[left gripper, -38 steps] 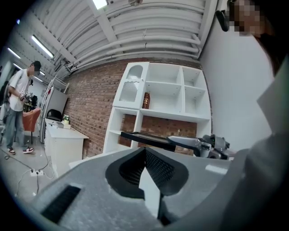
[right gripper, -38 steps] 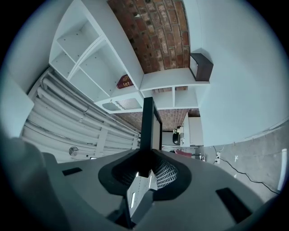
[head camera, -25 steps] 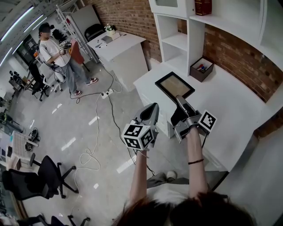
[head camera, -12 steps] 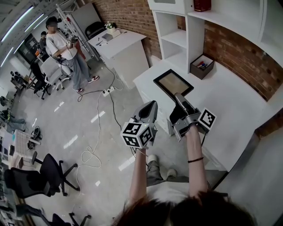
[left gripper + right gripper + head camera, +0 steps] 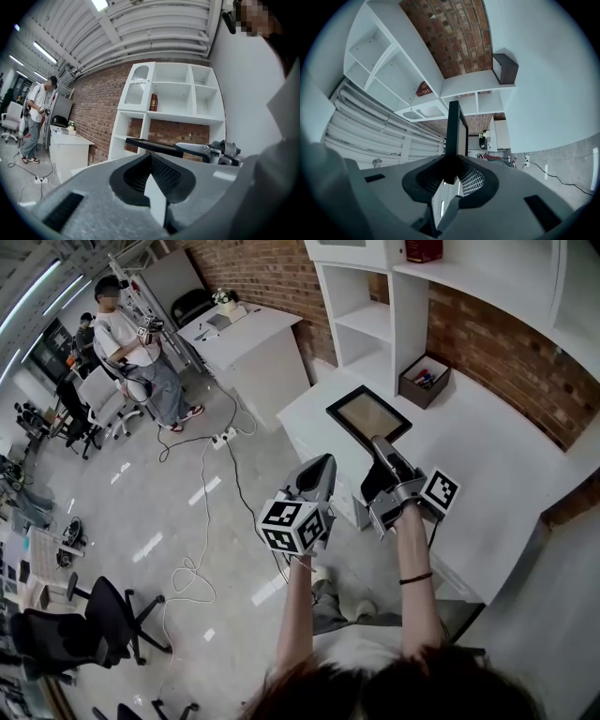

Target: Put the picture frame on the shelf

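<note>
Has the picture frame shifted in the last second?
No. In the head view the picture frame keeps the same offset from the small dark box, with the right gripper clamped on its near edge.

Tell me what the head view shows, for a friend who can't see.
The right gripper holds a black picture frame by its edge, over a white desk. The empty left gripper hovers beside it, and a white shelf stands against a brick wall.
</note>
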Demonstrator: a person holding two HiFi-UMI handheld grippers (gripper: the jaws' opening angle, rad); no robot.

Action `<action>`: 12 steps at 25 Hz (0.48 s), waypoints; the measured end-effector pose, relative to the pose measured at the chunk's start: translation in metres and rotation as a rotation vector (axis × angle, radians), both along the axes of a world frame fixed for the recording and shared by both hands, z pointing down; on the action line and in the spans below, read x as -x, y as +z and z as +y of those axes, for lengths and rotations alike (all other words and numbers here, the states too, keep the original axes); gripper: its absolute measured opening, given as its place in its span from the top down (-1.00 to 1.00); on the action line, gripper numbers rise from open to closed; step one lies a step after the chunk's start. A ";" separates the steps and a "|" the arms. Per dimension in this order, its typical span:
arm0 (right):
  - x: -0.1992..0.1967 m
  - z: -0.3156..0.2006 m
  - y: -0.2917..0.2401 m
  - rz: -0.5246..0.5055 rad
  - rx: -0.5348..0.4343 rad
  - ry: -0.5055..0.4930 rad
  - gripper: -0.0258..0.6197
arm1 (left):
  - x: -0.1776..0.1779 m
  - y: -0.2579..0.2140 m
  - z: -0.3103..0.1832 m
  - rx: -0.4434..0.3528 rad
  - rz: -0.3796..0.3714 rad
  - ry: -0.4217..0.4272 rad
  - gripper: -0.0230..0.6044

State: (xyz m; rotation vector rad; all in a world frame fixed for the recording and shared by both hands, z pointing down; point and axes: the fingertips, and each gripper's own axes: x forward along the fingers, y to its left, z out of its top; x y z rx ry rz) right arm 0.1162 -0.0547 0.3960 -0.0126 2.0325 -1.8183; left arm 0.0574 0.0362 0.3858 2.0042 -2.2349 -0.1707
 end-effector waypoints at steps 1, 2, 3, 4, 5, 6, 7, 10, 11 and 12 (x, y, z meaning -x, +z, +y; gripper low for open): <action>0.002 -0.001 0.001 0.001 0.002 0.003 0.68 | 0.003 0.001 -0.002 0.000 0.001 0.003 0.89; 0.005 -0.003 0.001 0.001 0.004 0.007 0.68 | 0.007 0.001 -0.004 0.001 0.001 0.007 0.89; 0.008 -0.005 0.002 0.001 0.007 0.011 0.68 | 0.010 0.001 -0.007 0.001 0.001 0.011 0.89; 0.011 -0.007 0.002 -0.001 0.008 0.014 0.68 | 0.013 0.002 -0.009 0.001 0.002 0.014 0.89; 0.014 -0.008 0.002 -0.001 0.008 0.017 0.69 | 0.017 0.002 -0.010 0.002 0.004 0.017 0.89; 0.016 -0.008 0.002 0.000 0.007 0.019 0.69 | 0.020 0.003 -0.011 0.002 0.005 0.020 0.89; 0.019 -0.009 0.002 0.002 0.007 0.023 0.68 | 0.023 0.003 -0.012 0.003 0.007 0.024 0.89; 0.028 -0.012 0.003 0.003 0.009 0.039 0.68 | 0.033 0.003 -0.015 0.004 0.008 0.040 0.89; 0.032 -0.013 0.004 0.002 0.012 0.042 0.68 | 0.037 0.004 -0.017 0.006 0.008 0.044 0.89; 0.036 -0.013 0.005 0.002 0.015 0.044 0.68 | 0.042 0.005 -0.018 0.009 0.009 0.048 0.89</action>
